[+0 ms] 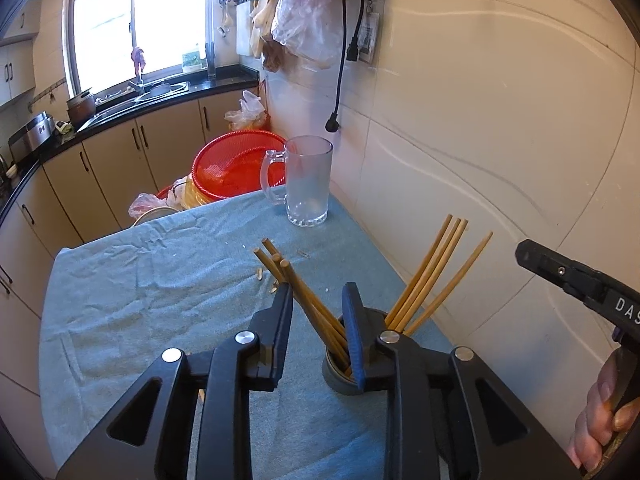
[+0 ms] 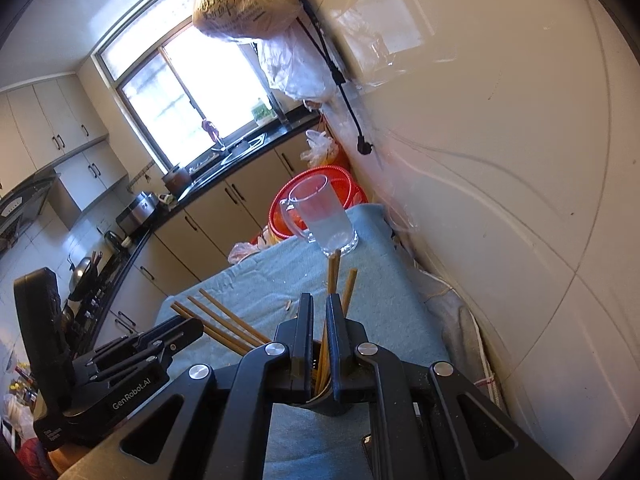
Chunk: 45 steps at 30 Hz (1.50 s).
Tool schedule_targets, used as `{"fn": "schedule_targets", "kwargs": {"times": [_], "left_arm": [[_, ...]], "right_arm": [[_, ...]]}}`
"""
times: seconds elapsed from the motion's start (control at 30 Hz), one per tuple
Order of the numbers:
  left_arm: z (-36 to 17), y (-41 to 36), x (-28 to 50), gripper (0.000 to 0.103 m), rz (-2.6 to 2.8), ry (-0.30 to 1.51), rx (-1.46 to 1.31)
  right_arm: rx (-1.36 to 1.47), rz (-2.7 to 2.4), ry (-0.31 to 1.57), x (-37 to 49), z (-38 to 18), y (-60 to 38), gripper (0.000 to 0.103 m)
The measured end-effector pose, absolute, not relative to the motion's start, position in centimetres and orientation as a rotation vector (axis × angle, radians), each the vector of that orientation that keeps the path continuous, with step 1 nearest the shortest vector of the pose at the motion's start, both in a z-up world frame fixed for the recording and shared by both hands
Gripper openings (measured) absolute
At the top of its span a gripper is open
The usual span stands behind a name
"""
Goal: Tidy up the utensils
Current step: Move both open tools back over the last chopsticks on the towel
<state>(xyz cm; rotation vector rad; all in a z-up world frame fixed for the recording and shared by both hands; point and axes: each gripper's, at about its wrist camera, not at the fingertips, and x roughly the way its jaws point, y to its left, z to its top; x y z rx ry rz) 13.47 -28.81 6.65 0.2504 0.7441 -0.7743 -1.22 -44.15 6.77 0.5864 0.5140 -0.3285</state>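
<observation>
Left gripper stood apart around tan wooden chopsticks in round grey metal cup, not pressing; right gripper pinched chopsticks.

Daylight pours in through the window, which is blown out to white in both views. The wall beside the tabletop glows warm and carries soft glare. Fisheye distortion bends straight lines, with dark vignetting in the corners. Focus is fairly sharp; the right wrist view is strongly tilted
</observation>
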Motion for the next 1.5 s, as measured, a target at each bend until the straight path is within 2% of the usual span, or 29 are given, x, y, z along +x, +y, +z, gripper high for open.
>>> {"fn": "schedule_targets", "kwargs": {"times": [0.03,0.1,0.23,0.37,0.5,0.6,0.67,0.83,1.03,1.5], "left_arm": [[6.7,-28.7,13.4,0.028,-0.770,0.740,0.250],[7.1,-28.5,13.1,0.032,-0.760,0.726,0.248],[8.1,-27.9,12.6,0.035,-0.746,0.691,0.246],[9.0,-27.2,12.1,0.043,-0.728,0.660,0.240],[9.9,-25.7,11.9,0.047,-0.713,0.637,0.230],[10.6,-23.6,12.0,0.053,-0.689,0.619,0.205],[10.8,-22.0,12.2,0.057,-0.670,0.619,0.185],[10.1,-17.2,13.6,0.057,-0.585,0.634,0.161],[6.4,-9.7,16.6,0.057,-0.434,0.764,0.059],[-3.1,0.5,16.1,0.057,-0.362,1.012,0.024]], "right_arm": [[0.587,-0.335,0.507,-1.5,7.0,-44.1,0.010],[0.586,-0.343,0.495,-2.0,7.5,-44.0,0.020],[0.575,-0.350,0.479,-2.6,8.3,-43.6,0.023],[0.573,-0.348,0.479,-3.0,8.7,-42.9,0.024],[0.568,-0.343,0.479,-3.7,8.9,-42.2,0.038],[0.552,-0.342,0.480,-3.9,9.2,-41.1,0.042],[0.545,-0.329,0.492,-3.8,9.1,-40.2,0.042],[0.496,-0.261,0.547,-2.7,8.3,-36.8,0.042],[0.417,-0.110,0.680,0.6,5.7,-31.1,0.042],[0.466,-0.013,1.043,12.4,-5.6,-25.4,0.041]]}}
